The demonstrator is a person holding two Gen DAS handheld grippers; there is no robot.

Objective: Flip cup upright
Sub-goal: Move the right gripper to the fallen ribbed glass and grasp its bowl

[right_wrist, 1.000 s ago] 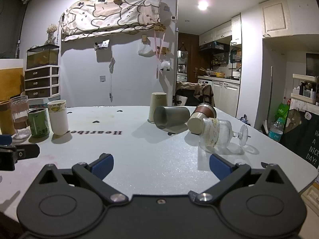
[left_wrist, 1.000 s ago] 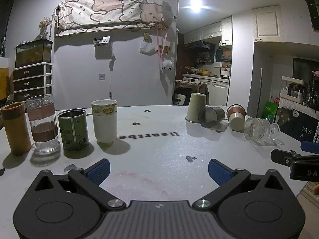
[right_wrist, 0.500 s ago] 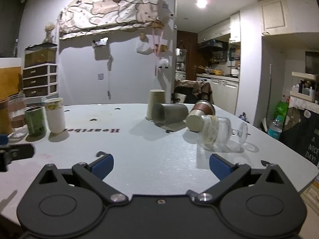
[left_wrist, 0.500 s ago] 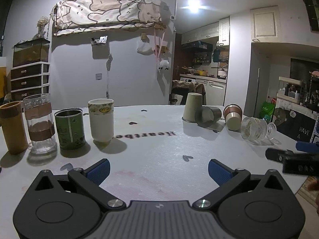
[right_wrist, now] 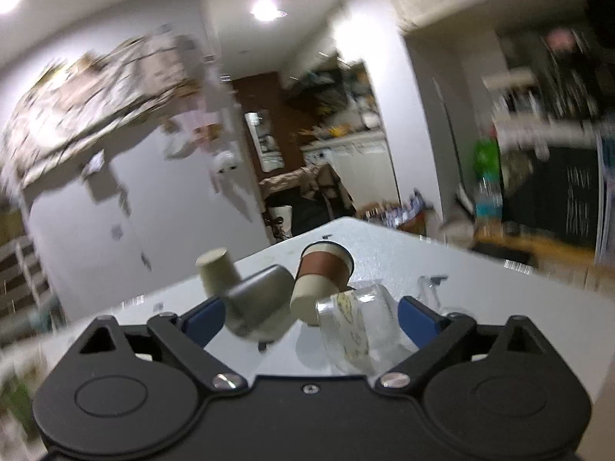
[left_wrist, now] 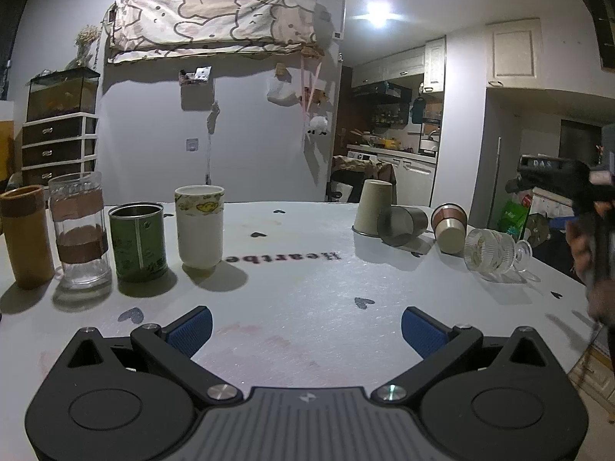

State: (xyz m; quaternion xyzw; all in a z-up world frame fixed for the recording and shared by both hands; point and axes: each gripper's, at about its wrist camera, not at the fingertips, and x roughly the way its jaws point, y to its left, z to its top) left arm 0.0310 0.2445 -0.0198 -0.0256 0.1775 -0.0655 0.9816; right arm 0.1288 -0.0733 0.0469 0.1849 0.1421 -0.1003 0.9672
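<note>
A clear ribbed stemmed glass [left_wrist: 490, 250] lies on its side at the table's right, also in the right wrist view [right_wrist: 359, 330]. Beside it lie a brown-banded cup [left_wrist: 449, 226] [right_wrist: 321, 282] and a grey metal cup [left_wrist: 399, 223] [right_wrist: 261, 309]; a beige cup [left_wrist: 372, 207] [right_wrist: 217, 272] stands upside down. My left gripper [left_wrist: 305, 326] is open and empty, low over the table's near side. My right gripper [right_wrist: 311, 313] is open, tilted and raised above the fallen cups; it shows blurred in the left wrist view [left_wrist: 569, 184].
Four upright cups stand in a row at the left: a tan tumbler [left_wrist: 25, 236], a clear glass with brown bands [left_wrist: 80, 240], a green tin [left_wrist: 137, 242] and a white cup [left_wrist: 200, 226]. The table [left_wrist: 307, 276] edge curves at the right.
My right gripper has swung up and forward, tilting toward the fallen cups; its view is now blurred. My left gripper has barely moved.
</note>
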